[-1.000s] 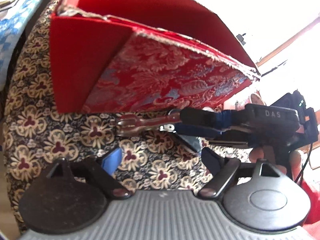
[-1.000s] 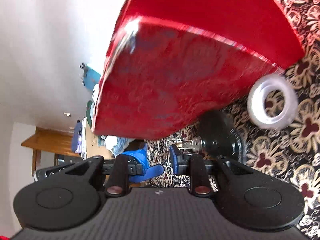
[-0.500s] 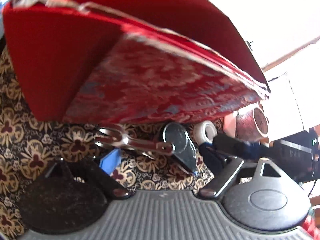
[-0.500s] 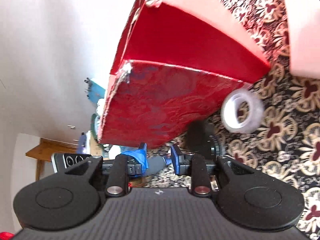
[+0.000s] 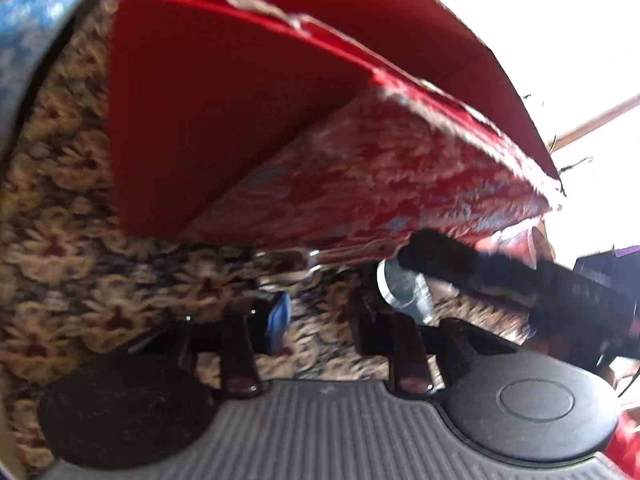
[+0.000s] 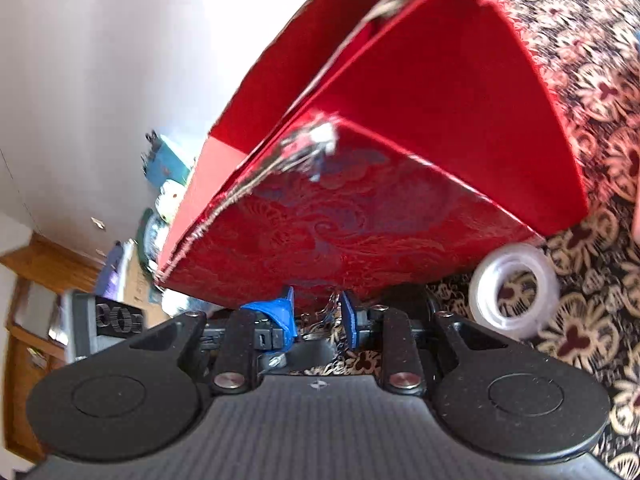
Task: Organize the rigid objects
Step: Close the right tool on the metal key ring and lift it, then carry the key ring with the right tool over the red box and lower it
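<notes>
- Since a second ago the left gripper [image 5: 316,316] has edged closer to the red box [image 5: 360,176]; its jaws are closing on nothing yet.
- Box stands open on the patterned cloth [image 5: 80,240].
- Tape roll [image 6: 514,290] lies by its corner.
- Right gripper [image 6: 318,314] pinches a small metal keychain [image 6: 326,306].
- Best next: lift the keychain over the rim before letting go.

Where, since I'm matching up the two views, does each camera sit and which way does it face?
Left wrist: on the left tongs, looking down along them at the red box and flowered cloth; their jaws, closing with nothing visible between, and the right tongs show.
Right wrist: on the right tongs, facing the box's patterned side and a tape roll; its own fingers show.
Shared: box and cloth.
</notes>
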Available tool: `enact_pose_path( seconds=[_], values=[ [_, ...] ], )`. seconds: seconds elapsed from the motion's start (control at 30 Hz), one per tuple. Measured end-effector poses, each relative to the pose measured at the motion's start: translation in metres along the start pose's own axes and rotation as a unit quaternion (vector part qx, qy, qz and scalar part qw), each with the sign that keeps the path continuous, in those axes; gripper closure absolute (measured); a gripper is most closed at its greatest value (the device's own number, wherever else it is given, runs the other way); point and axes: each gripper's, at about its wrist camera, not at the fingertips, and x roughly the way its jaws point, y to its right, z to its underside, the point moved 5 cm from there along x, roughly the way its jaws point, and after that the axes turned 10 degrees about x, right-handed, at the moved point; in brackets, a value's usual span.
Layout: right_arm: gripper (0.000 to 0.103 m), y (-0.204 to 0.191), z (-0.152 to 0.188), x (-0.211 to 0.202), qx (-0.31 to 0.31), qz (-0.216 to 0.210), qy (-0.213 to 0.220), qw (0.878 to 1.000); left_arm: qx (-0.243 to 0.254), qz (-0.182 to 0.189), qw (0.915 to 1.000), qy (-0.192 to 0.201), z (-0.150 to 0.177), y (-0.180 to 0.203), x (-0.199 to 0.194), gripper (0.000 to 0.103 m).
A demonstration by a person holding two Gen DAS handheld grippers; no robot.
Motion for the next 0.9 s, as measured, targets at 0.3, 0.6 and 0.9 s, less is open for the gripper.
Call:
enact_pose_path(
  seconds=[0.3,0.6,0.9],
  values=[
    [0.097,-0.007,0.010,0.033,0.010,0.020,-0.018,1.000,0.103,-0.057,0.9928,0.020,-0.005,0.014,0.002,0.077],
    [0.103,0.008,0.007,0.003,0.067,-0.020,0.011,0.997,0.110,-0.052,0.9922,0.023,-0.001,0.024,0.002,0.097],
    [0.103,-0.017,0.016,-0.018,0.043,-0.026,0.024,0.998,0.127,-0.025,0.9904,0.050,0.014,0.059,-0.027,0.097]
  ],
)
